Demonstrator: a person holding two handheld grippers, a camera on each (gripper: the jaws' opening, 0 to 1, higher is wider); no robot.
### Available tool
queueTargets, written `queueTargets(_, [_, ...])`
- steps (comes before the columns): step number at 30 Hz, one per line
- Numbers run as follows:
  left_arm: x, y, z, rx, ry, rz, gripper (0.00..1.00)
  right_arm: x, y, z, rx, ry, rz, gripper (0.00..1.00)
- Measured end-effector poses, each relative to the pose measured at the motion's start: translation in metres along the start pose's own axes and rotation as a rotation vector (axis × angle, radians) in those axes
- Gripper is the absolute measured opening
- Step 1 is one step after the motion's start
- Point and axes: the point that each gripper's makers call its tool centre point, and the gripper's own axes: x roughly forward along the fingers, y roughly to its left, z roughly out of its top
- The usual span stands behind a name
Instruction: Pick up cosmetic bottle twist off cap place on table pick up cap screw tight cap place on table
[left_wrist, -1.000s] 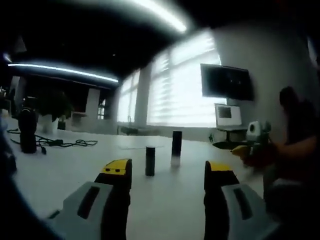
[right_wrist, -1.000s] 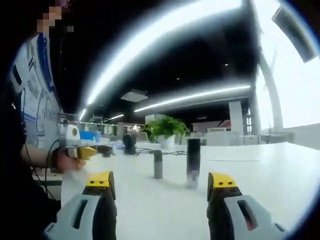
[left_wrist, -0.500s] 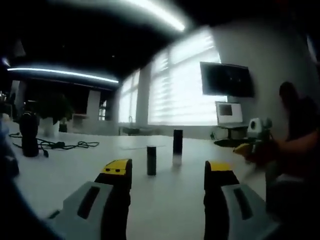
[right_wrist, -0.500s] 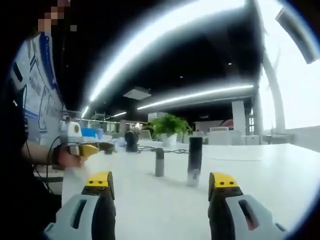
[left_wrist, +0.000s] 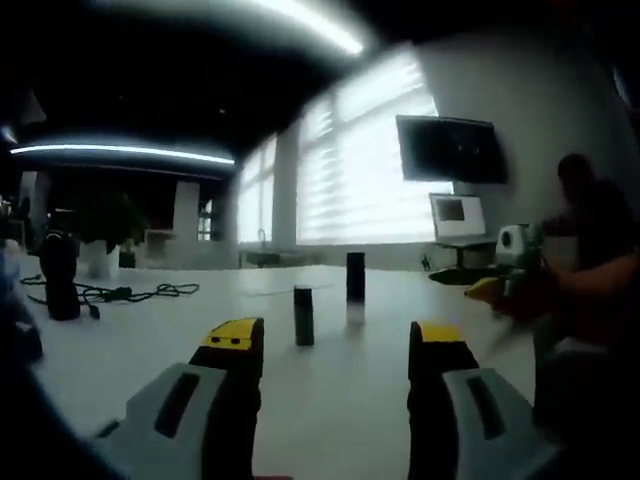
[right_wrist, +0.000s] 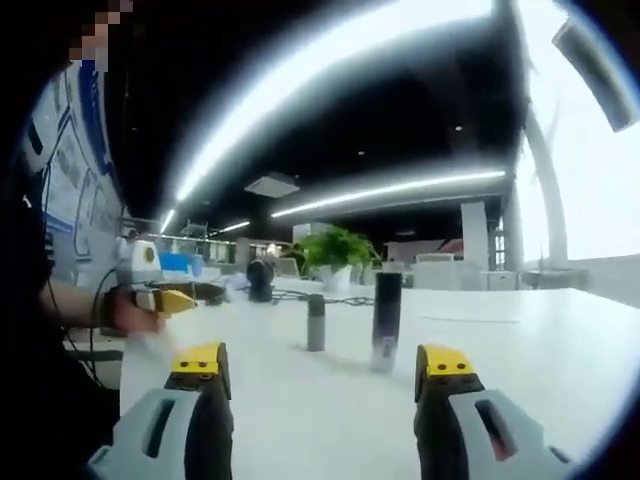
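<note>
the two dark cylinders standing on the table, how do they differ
The taller bottle rises well above the short cylinder. The taller bottle has a dark upper part over a pale, clear-looking base; the short cylinder looks evenly dark grey. In the left gripper view the taller bottle stands farther away than the short cylinder. Both stand upright and apart on the white table, untouched by either gripper.

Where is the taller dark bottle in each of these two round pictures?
Left gripper view: the taller dark bottle stands upright on the white table, just right of centre, above the jaws.
Right gripper view: it stands right of centre.
Shared landmark: the shorter dark bottle, standing apart on its left in both.
</note>
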Motion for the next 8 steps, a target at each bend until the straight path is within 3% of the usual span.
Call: queueTargets(8, [-0.0003,0.0019,-0.0006,-0.003,0.004,0.005,0.48,-0.0003,-0.002,-0.0001,0.006,-0.001,-0.001,0.68])
